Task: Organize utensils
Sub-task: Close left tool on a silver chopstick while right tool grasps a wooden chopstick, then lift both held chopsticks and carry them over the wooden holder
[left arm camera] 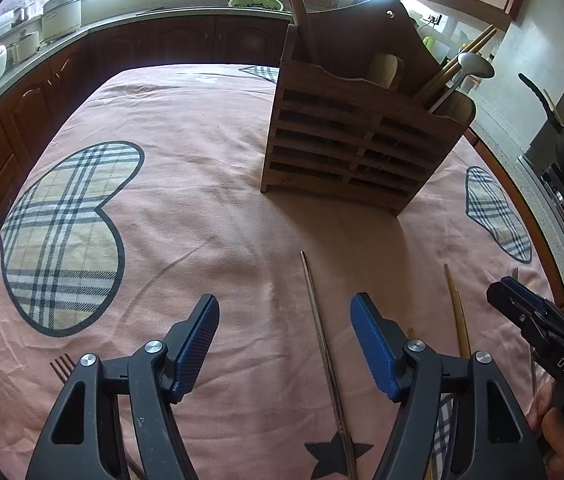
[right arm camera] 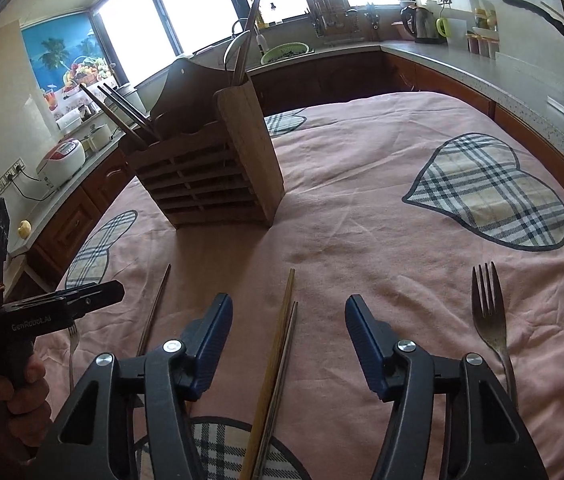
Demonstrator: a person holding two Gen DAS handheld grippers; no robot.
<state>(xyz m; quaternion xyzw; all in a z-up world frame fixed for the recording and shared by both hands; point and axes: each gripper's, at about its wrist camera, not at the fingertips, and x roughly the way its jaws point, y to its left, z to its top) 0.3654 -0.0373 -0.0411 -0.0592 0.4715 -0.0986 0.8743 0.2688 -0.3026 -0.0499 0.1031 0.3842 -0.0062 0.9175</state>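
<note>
Between the parted, empty fingers of the right tool (right arm camera: 284,336), a pair of chopsticks (right arm camera: 278,360) lies on the worktop (right arm camera: 362,208) pointing lengthwise toward the wooden utensil holder (right arm camera: 210,176) beyond, while the left tool (left arm camera: 284,336), likewise released and empty, straddles a single metal chopstick (left arm camera: 322,340) nearer that holder's left side.

We note bright windows (right arm camera: 202,4), dark wood cabinets (left arm camera: 22,128) w/ grey countertop (right arm camera: 434,60), pink tablecloth (right arm camera: 362,208) w/ plaid hearts.
</note>
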